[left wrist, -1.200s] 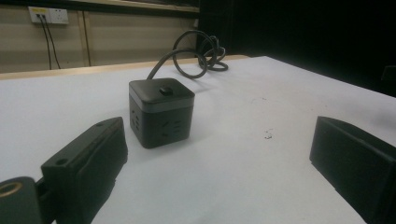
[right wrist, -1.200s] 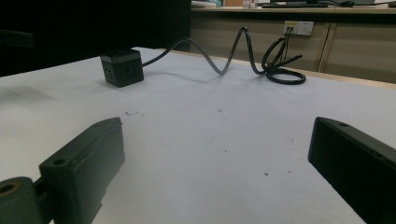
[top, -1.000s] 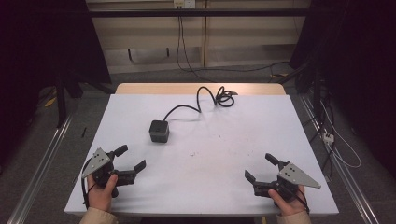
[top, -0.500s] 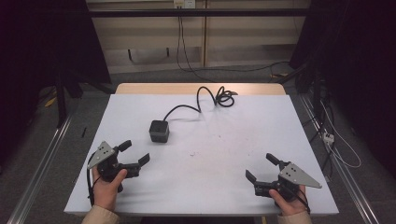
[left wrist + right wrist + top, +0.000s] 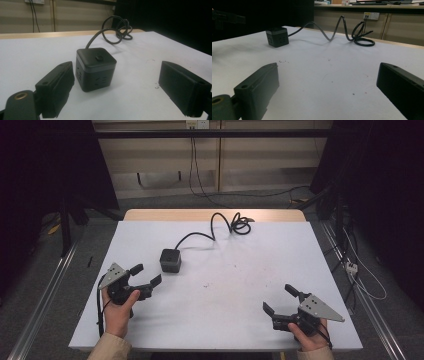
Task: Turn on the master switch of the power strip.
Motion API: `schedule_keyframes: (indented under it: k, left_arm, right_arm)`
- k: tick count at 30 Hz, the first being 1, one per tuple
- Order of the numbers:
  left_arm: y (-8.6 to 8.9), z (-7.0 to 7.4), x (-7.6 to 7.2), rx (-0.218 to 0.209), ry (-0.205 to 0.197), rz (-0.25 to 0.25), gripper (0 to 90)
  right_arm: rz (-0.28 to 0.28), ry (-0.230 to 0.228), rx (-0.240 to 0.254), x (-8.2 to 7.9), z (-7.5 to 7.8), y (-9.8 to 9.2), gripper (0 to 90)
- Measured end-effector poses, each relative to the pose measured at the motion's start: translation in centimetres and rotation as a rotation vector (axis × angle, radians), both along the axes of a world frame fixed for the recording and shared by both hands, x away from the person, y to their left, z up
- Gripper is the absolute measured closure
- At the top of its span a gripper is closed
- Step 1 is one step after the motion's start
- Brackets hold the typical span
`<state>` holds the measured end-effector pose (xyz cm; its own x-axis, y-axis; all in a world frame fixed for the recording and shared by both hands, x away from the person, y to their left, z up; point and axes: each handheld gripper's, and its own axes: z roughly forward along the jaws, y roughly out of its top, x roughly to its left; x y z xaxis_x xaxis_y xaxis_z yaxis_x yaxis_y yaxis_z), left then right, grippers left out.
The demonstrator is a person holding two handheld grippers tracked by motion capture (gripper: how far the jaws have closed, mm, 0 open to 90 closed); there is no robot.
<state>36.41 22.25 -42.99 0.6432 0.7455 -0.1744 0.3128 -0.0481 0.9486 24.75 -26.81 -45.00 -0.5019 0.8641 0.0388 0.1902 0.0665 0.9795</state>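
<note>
Black cube [image 5: 170,260] on the table [image 5: 235,320], cord [image 5: 220,227] trailing away from it to a coil at the far edge. Left gripper [image 5: 145,280] just short of the cube, jaws apart and just been closing, nothing between them, cube ahead untouched. Right gripper [image 5: 280,301] well apart from the cube, jaws wide, empty.

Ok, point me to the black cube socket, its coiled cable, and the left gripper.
Black cube socket [image 5: 96,58]: left gripper view, on its top face beside the button.
Coiled cable [image 5: 241,225]: high view, on the loops near the table's far edge.
Left gripper [image 5: 145,276]: high view, midway between its open fingertips.
</note>
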Motion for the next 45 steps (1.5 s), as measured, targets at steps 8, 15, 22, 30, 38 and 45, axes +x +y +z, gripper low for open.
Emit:
schedule_keyframes:
  k: [8,15,22,30,38,45]
  left_arm:
    - [-0.5,0.2,1.0,0.009,0.001,0.005,17.1]
    - [-0.9,0.5,1.7,0.001,0.01,0.006,22.2]
    - [-1.2,0.7,2.2,0.012,0.025,-0.005,30.6]
    - [-1.8,1.1,2.7,0.018,0.04,-0.03,39.6]
    - [-2.0,1.2,3.3,0.016,0.055,-0.022,45.3]
    - [-2.2,1.3,3.7,0.022,0.068,-0.027,51.8]
  right_arm:
    - [-0.001,-0.001,0.0,0.0,0.0,0.0,3.8]
    - [-0.001,-0.002,0.001,0.0,0.0,-0.1,3.9]
    - [-0.003,-0.002,0.003,0.0,0.1,-0.1,4.0]
    - [-0.003,-0.006,0.001,0.0,0.1,-0.1,4.0]
    - [-0.003,-0.009,0.0,0.0,0.1,0.0,4.2]
    - [-0.005,-0.007,0.0,0.0,0.2,-0.1,4.2]
